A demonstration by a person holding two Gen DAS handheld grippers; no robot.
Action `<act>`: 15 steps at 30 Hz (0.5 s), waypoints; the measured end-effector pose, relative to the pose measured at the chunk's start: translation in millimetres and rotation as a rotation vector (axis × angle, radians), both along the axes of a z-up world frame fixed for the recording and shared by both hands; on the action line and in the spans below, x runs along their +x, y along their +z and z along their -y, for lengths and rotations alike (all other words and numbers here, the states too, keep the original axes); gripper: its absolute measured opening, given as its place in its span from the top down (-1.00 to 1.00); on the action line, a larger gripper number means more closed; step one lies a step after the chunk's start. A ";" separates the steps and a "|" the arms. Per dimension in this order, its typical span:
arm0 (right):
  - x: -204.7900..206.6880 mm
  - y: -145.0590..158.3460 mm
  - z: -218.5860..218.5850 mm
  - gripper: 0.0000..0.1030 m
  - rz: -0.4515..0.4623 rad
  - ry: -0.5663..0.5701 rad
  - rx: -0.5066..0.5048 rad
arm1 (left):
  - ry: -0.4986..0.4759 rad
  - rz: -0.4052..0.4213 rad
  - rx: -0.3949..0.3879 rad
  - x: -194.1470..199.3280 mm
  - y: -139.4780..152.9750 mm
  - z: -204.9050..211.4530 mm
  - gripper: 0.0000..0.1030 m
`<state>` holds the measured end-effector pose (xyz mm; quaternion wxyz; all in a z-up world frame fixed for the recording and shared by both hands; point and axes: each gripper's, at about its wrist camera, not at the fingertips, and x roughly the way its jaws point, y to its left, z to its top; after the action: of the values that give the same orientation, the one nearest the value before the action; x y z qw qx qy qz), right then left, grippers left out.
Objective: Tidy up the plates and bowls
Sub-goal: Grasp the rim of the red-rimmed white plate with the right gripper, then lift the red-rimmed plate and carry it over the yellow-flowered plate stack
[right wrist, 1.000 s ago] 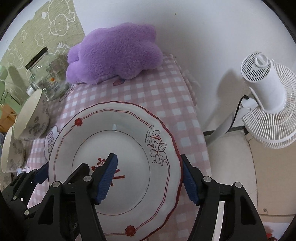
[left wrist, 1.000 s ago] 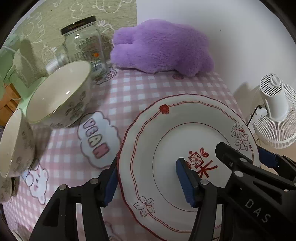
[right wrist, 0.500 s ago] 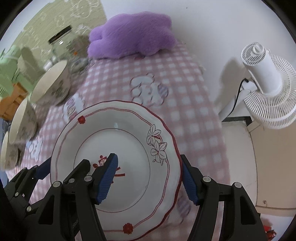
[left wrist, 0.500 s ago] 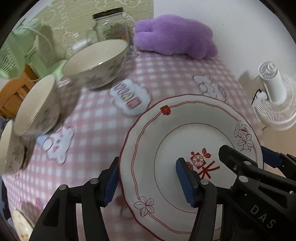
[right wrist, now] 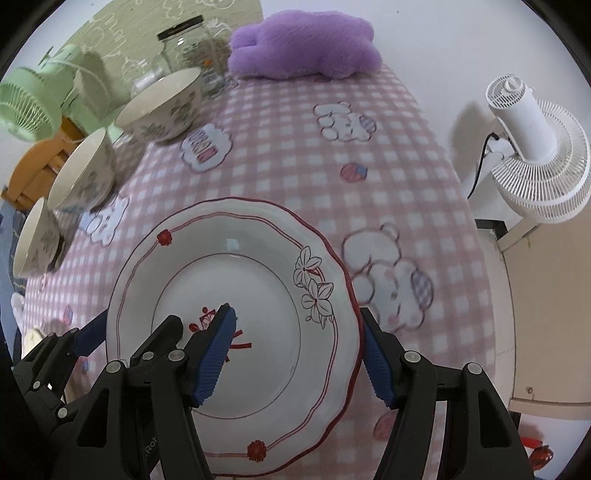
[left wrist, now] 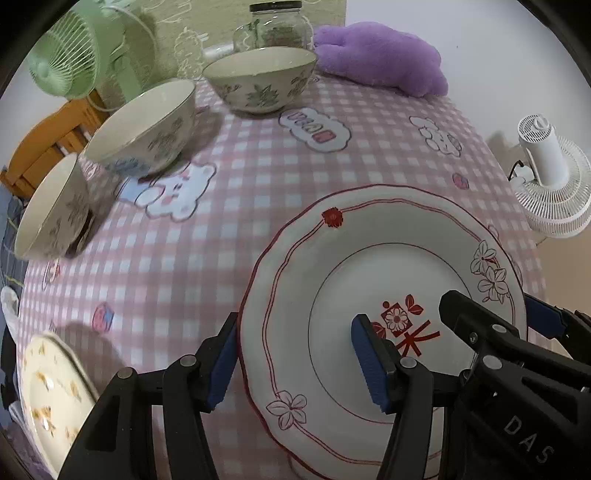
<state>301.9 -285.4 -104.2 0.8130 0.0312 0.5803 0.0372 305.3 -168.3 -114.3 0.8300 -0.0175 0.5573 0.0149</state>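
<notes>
A white plate with red trim and flowers (left wrist: 369, 266) (right wrist: 258, 280) hangs above the pink checked tablecloth (left wrist: 258, 177). My left gripper (left wrist: 295, 358) is shut on its left rim. My right gripper (right wrist: 299, 350) is shut on its right rim. Each gripper has one blue pad over the plate and one under it. Three floral bowls (left wrist: 258, 79) (left wrist: 144, 125) (left wrist: 51, 210) stand in a row at the table's left; they also show in the right wrist view (right wrist: 162, 107). A cream plate with yellow marks (left wrist: 48, 398) lies at the near left corner.
A glass jar (left wrist: 273, 26) and a purple plush (left wrist: 380, 57) sit at the table's far end. A green fan (left wrist: 70, 48) stands far left beside a wooden chair (left wrist: 48, 144). A white fan (right wrist: 532, 147) stands on the floor off the right edge.
Both grippers have drawn back toward the near end of the table with the plate held between them. The bowls, jar and plush look farther off, and the cream plate has come into view.
</notes>
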 end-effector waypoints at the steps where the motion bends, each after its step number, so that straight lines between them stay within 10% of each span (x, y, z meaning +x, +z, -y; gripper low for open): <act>1: -4.5 0.0 -1.3 -0.33 -0.004 0.005 -0.002 | 0.002 -0.002 -0.003 -4.1 0.0 -1.0 -0.17; 15: -22.9 7.2 0.9 -0.33 0.000 0.017 -0.002 | 0.042 0.043 -0.023 -25.3 7.0 -10.7 -0.12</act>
<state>279.0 -286.3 -96.9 0.8126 0.0256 0.5806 0.0435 280.0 -157.6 -107.4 0.8411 -0.0393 0.5388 0.0255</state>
